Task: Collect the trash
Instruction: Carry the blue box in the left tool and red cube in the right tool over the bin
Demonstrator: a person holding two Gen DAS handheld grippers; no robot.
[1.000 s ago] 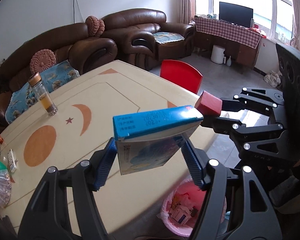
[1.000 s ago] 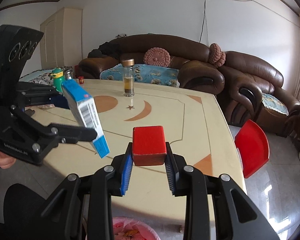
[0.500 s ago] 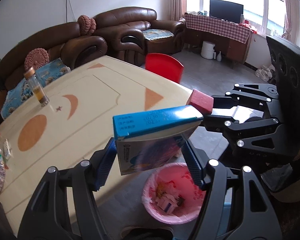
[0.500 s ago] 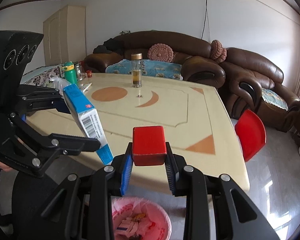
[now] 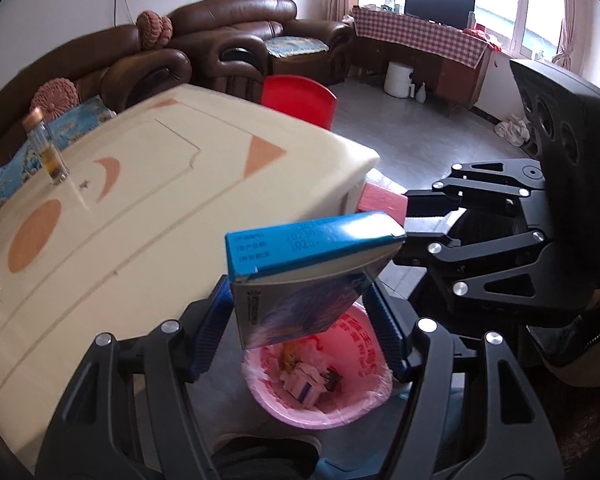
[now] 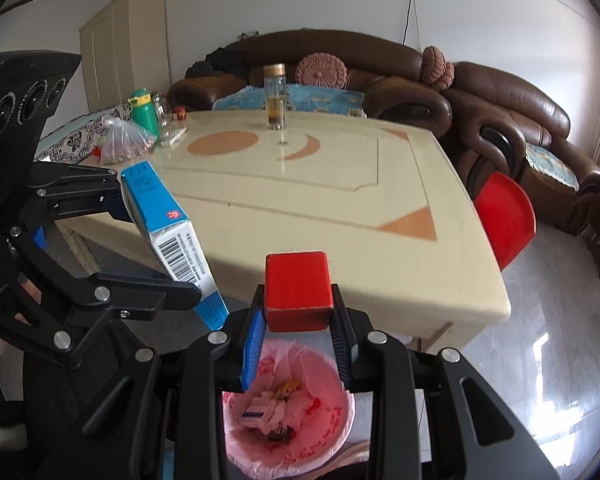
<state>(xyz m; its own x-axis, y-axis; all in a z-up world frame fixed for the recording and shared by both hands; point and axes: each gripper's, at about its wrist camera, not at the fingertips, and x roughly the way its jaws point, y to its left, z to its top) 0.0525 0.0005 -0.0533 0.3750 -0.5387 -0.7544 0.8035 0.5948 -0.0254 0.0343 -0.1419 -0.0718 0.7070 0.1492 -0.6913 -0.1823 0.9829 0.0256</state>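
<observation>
My left gripper is shut on a blue and white carton, held tilted in the air just off the table's near corner. The same carton shows at the left of the right wrist view. My right gripper is shut on a small red box, which appears pinkish-red in the left wrist view. Both hang above a pink-lined trash bin on the floor; the bin has several scraps of packaging in it.
The cream table with orange shapes carries a glass bottle, a green bottle and a plastic bag. A red chair stands at its right side. Brown sofas line the wall.
Both grippers moved back off the table edge and sank, carrying the carton and the red box. The pink bin has come from the frame's bottom edge to right beneath them.
</observation>
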